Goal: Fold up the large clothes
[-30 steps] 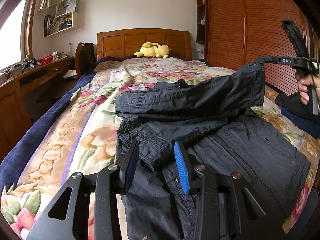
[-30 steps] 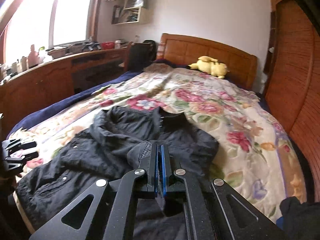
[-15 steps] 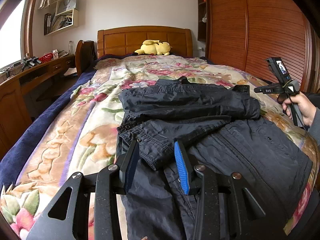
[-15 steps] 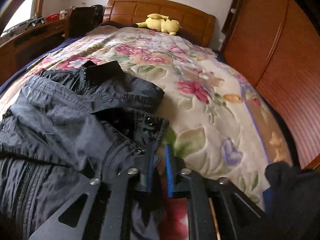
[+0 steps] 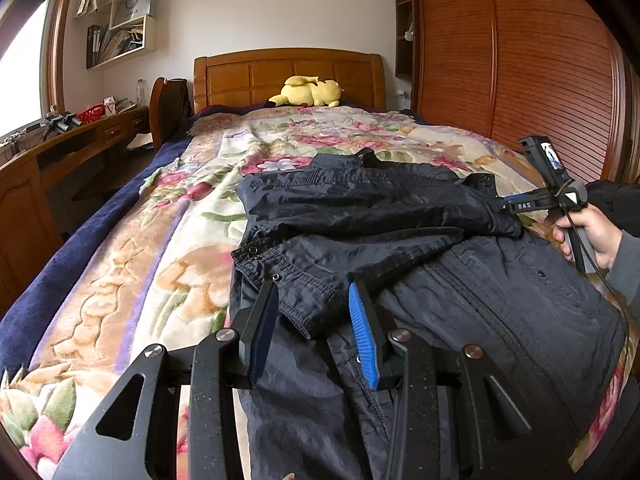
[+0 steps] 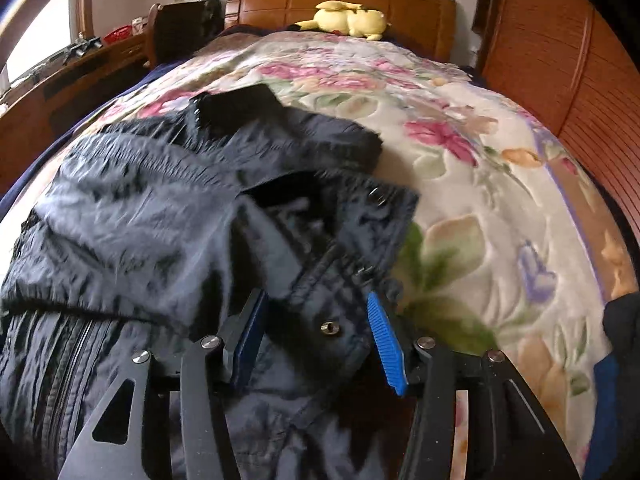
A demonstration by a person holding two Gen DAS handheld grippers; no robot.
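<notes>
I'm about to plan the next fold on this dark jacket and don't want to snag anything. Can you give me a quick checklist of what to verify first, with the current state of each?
1. left gripper open, holding nothing: ok.
2. right gripper released: ok, jaws apart around a cuff.
3. Both sleeves laid across the jacket: ok, they cross the chest.
4. Fabric smooth: not ok, wrinkles around the sleeves.
5. Jacket fully on the floral blanket: cannot tell, the hem is out of view.
6. Yellow plush toy clear of the work: ok, by the headboard.
</notes>
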